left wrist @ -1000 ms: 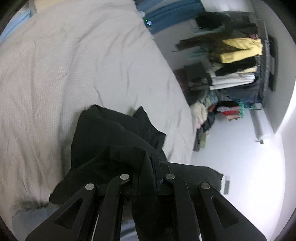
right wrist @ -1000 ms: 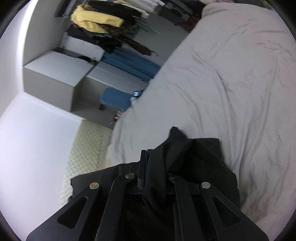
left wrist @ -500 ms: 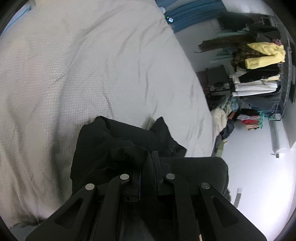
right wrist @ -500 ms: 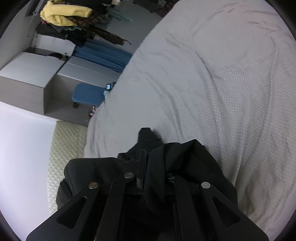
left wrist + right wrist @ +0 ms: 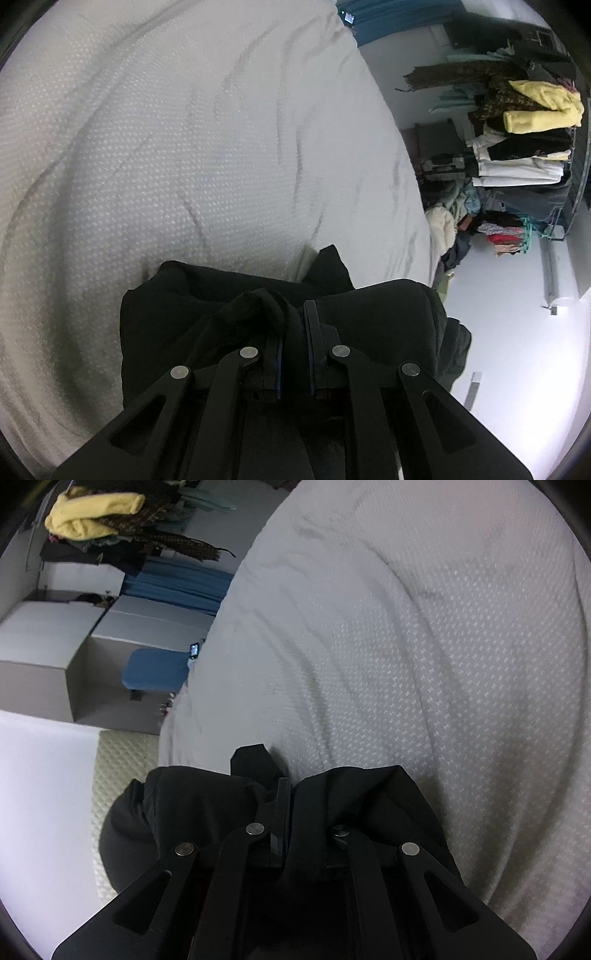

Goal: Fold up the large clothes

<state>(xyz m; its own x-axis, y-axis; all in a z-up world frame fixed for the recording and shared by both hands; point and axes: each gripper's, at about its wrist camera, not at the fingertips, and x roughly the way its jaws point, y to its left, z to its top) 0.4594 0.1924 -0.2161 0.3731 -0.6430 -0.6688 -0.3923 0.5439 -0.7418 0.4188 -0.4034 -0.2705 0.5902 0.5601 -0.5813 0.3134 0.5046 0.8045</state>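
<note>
A black garment (image 5: 177, 325) is bunched at the near edge of the bed, over the white textured bedspread (image 5: 184, 147). My left gripper (image 5: 293, 314) is shut on a fold of it, with cloth draped over both fingers. In the right wrist view the same black garment (image 5: 369, 805) hangs around my right gripper (image 5: 290, 794), which is shut on another fold. The bedspread (image 5: 424, 646) fills the area beyond. Most of the garment below the grippers is hidden by the gripper bodies.
A clothes rack (image 5: 524, 147) with stacked and hanging clothes, yellow ones on top, stands beyond the bed's right side. Loose clothes (image 5: 454, 229) lie on the floor by it. White boxes (image 5: 55, 657), a blue stool (image 5: 155, 672) and blue cloth (image 5: 177, 587) sit left of the bed.
Both grippers have moved forward over the bed with the black garment held. More bedspread fills each view and the room's furniture has shifted toward the frame edges.
</note>
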